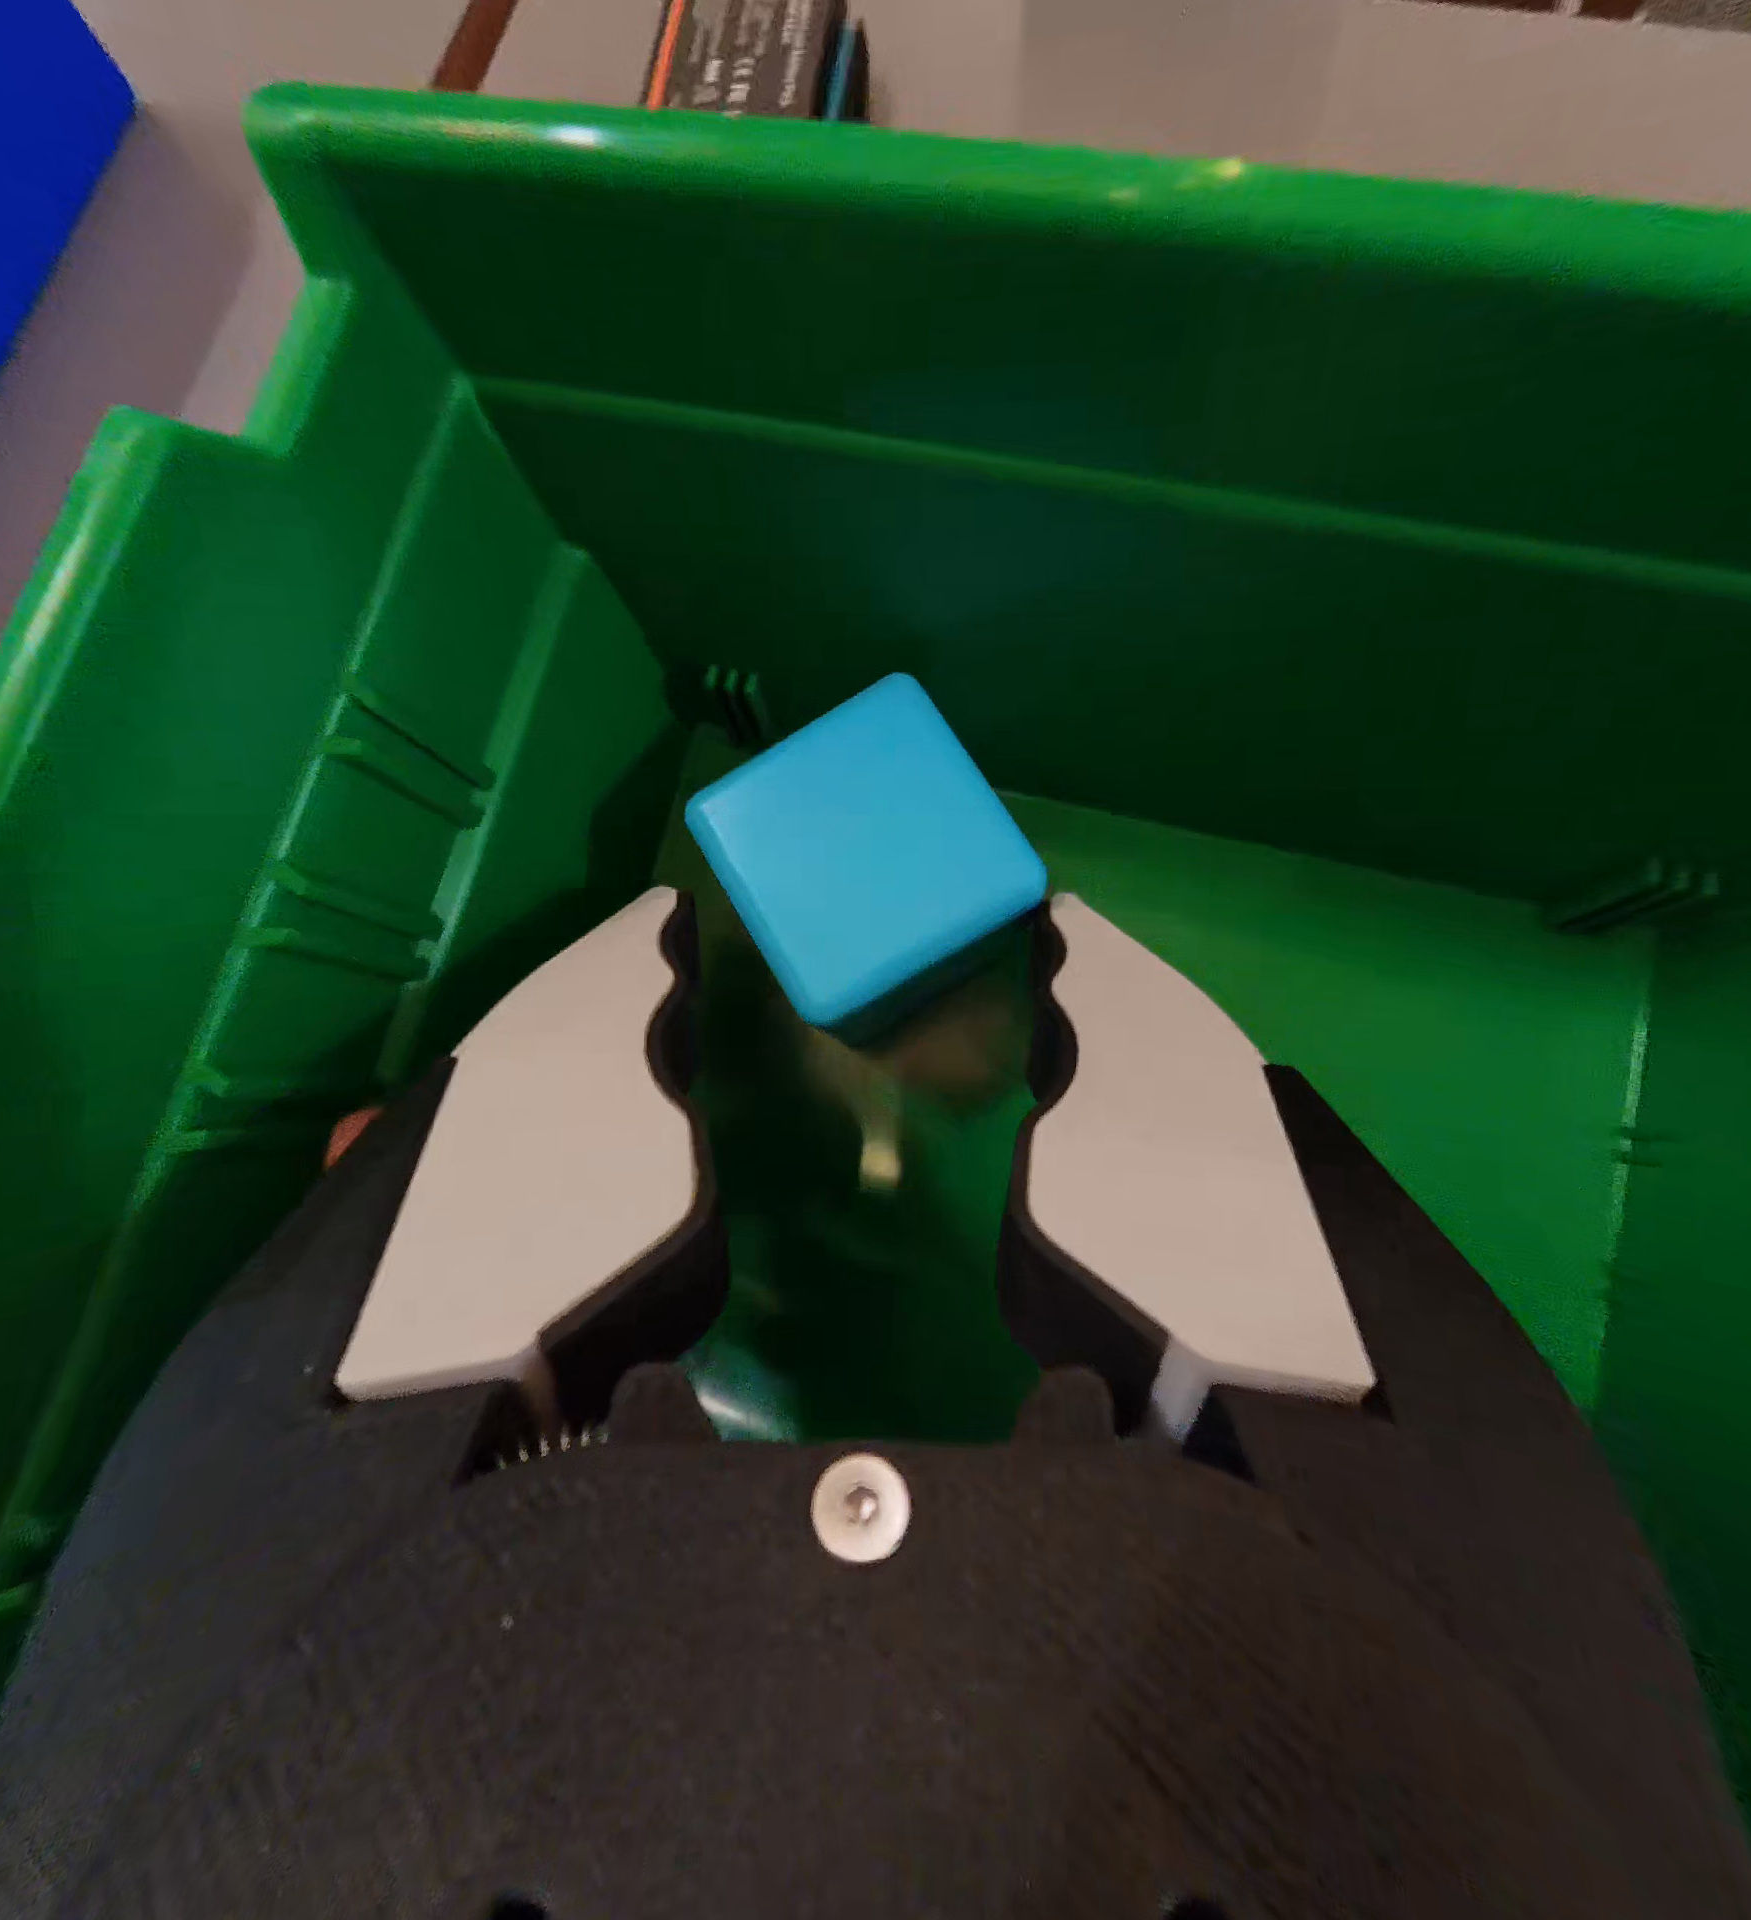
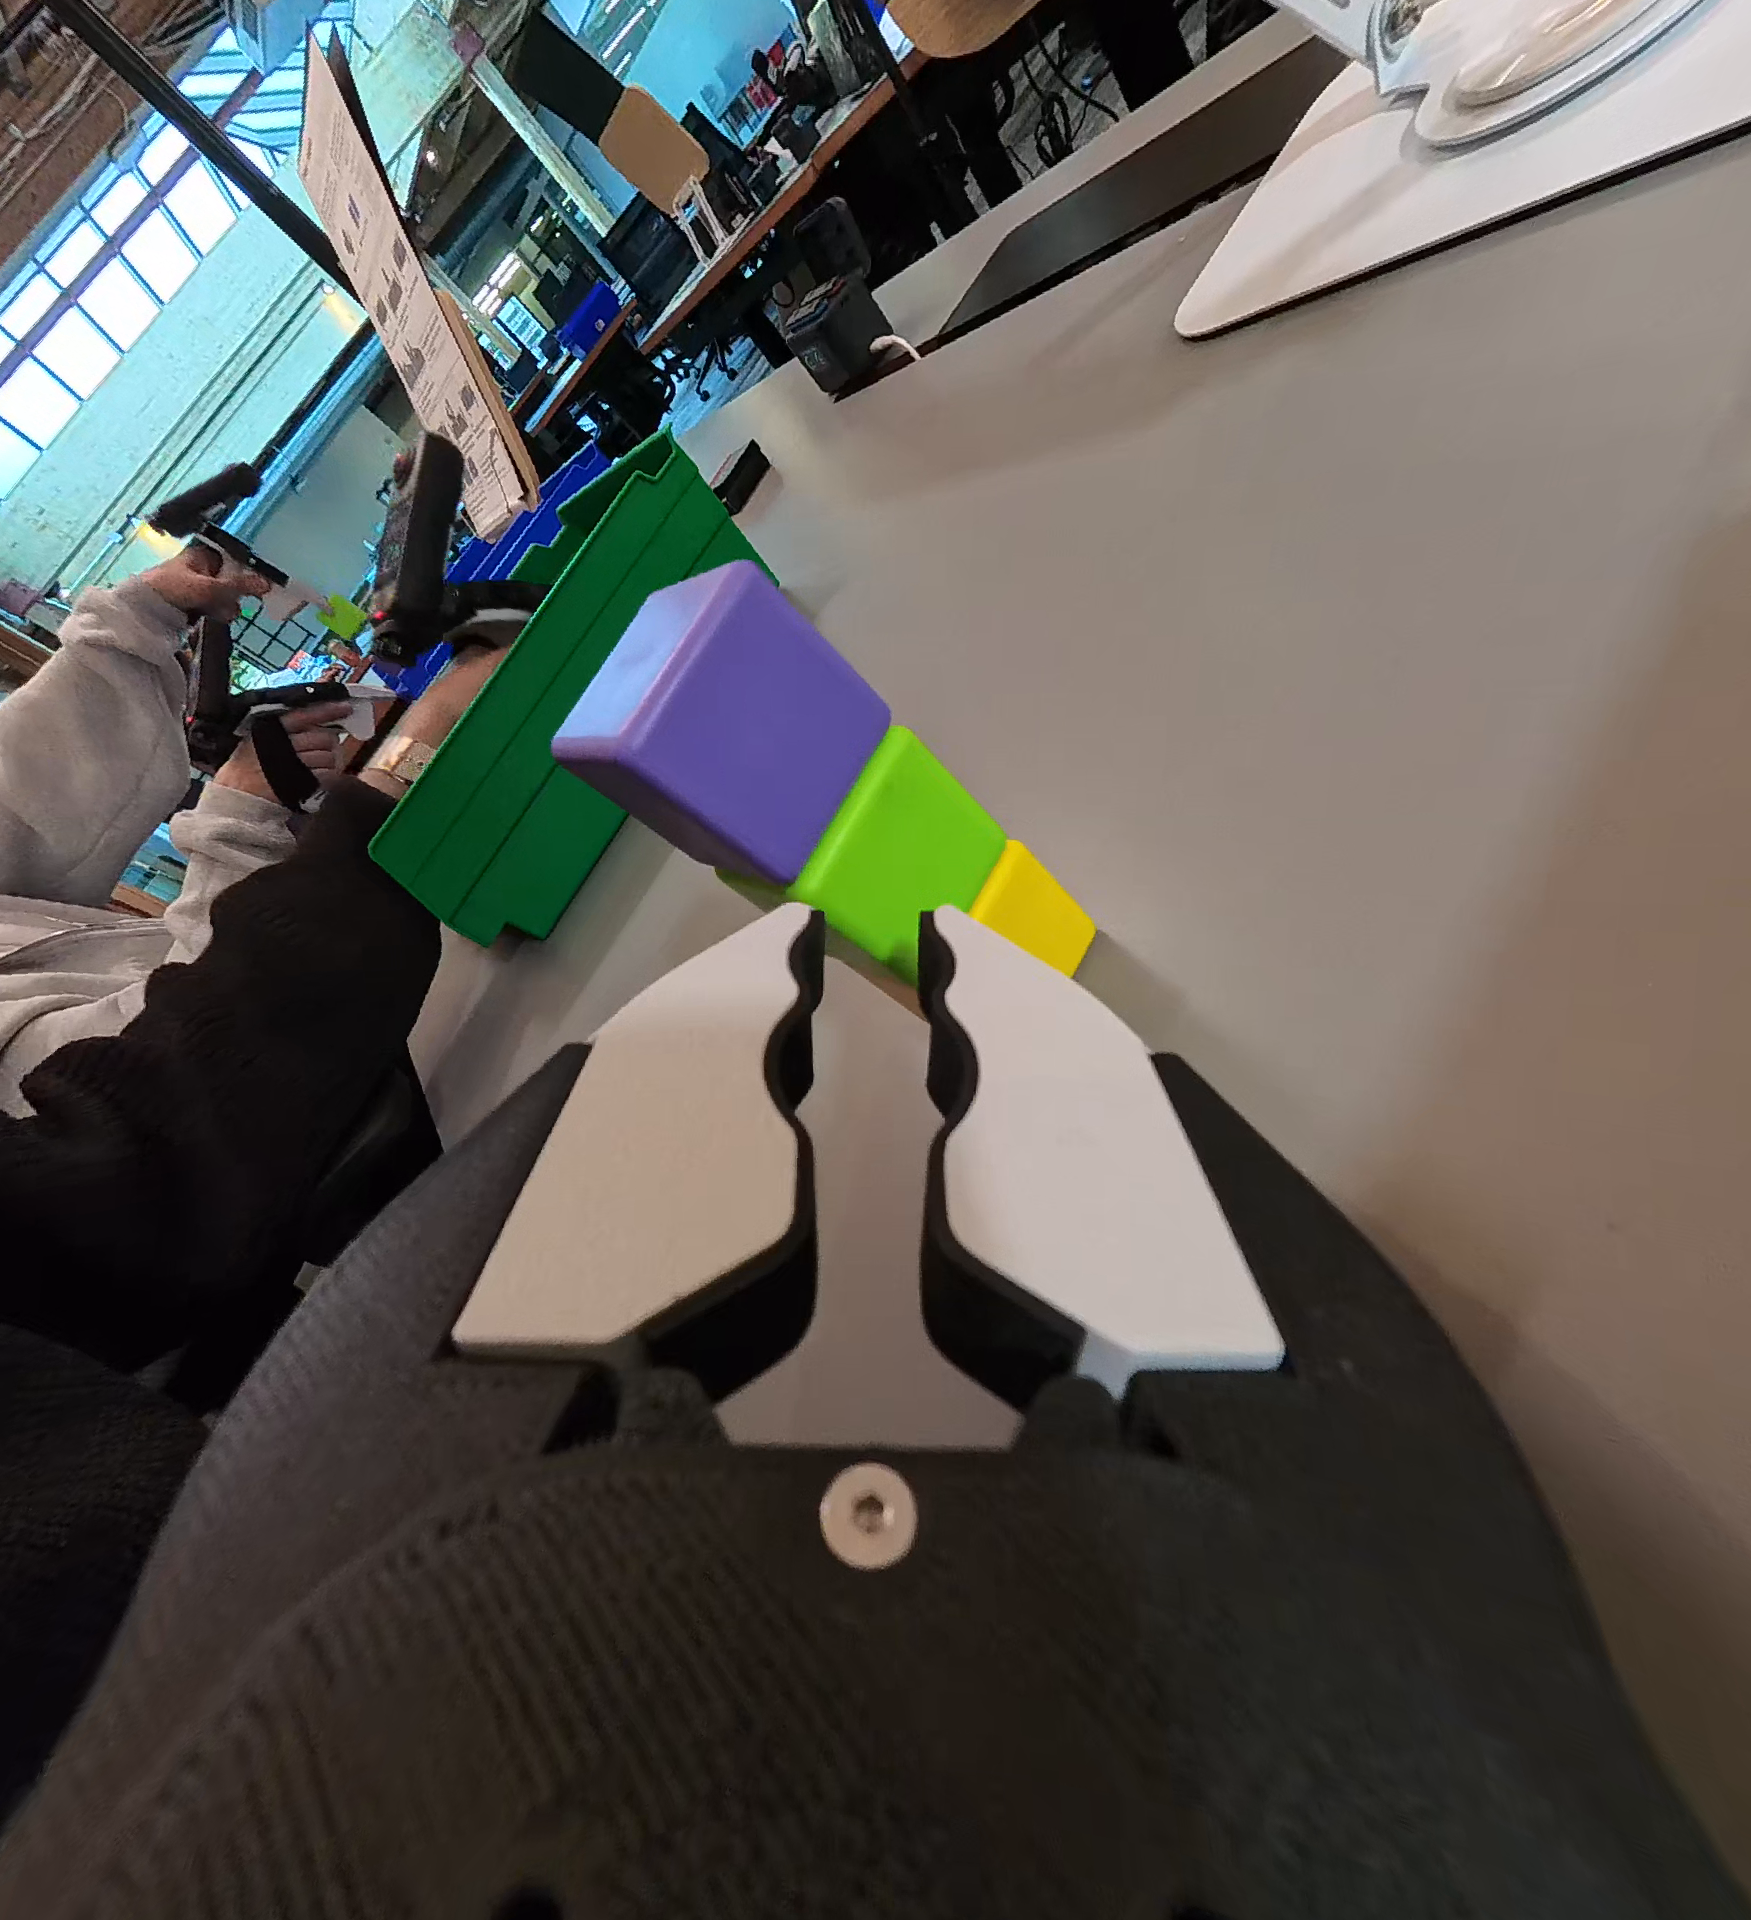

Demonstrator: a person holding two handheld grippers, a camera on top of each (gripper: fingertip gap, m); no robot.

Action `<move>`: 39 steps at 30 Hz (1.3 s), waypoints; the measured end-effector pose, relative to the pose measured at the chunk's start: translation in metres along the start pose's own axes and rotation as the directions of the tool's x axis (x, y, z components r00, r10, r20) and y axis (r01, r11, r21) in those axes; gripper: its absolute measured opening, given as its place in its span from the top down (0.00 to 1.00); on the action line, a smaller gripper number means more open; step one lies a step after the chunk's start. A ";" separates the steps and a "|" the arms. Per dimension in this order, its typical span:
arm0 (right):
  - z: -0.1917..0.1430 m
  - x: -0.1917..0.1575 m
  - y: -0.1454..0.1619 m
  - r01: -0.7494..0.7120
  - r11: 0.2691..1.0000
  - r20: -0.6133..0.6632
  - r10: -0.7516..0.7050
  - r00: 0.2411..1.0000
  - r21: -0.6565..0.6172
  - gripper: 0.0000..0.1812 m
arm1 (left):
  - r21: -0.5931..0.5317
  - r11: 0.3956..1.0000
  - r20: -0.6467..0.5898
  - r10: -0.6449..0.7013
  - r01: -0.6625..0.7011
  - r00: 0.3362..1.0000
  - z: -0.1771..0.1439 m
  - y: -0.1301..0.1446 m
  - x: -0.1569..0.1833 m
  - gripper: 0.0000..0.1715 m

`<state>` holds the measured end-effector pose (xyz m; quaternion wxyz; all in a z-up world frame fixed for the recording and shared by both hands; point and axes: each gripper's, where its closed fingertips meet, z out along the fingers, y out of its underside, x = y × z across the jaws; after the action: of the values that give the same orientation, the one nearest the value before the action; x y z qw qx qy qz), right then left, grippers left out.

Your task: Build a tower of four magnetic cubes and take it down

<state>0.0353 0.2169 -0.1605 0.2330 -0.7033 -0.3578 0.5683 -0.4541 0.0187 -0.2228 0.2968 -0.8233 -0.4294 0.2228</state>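
Observation:
My left gripper (image 1: 863, 902) reaches down into a green bin (image 1: 1058, 312) with its jaws wide apart. A blue cube (image 1: 860, 842) sits tilted at the fingertips. Its right corner is at the right fingertip (image 1: 1079, 935) and a gap shows on its left side. My right gripper (image 2: 871, 925) is empty, its fingers a narrow gap apart. It points at a tower of cubes on the grey table (image 2: 1370, 727): a purple cube (image 2: 736, 727) on a lime green cube (image 2: 902, 842) on a yellow cube (image 2: 1037, 914).
The green bin also shows in the right wrist view (image 2: 538, 790), just beyond the tower, with a blue bin (image 2: 528, 520) behind it. A black sleeve (image 2: 227, 1039) reaches towards it. A person in a grey sleeve (image 2: 71, 748) is at the left. A white mat (image 2: 1473, 177) lies far right. The gap from one gripper's tips to the other's is roughly 55 cm.

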 end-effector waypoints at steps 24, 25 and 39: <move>0.000 -0.002 0.001 -0.018 1.000 0.015 0.018 1.000 0.001 0.90 | 0.100 0.995 -0.005 -0.005 0.005 1.000 -0.003 -0.004 -0.014 0.73; 0.000 -0.002 0.001 -0.017 1.000 0.015 0.017 1.000 0.001 0.90 | 0.104 0.995 -0.015 0.004 -0.003 1.000 -0.004 -0.004 -0.012 0.72; -0.001 -0.002 0.000 -0.023 1.000 0.018 0.023 1.000 0.004 0.90 | 0.043 0.994 0.039 0.103 -0.104 0.994 0.006 0.000 -0.007 0.69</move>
<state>0.0357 0.2152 -0.1595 0.2246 -0.7018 -0.3506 0.5780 -0.4621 0.0148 -0.2264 0.2952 -0.8334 -0.3865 0.2625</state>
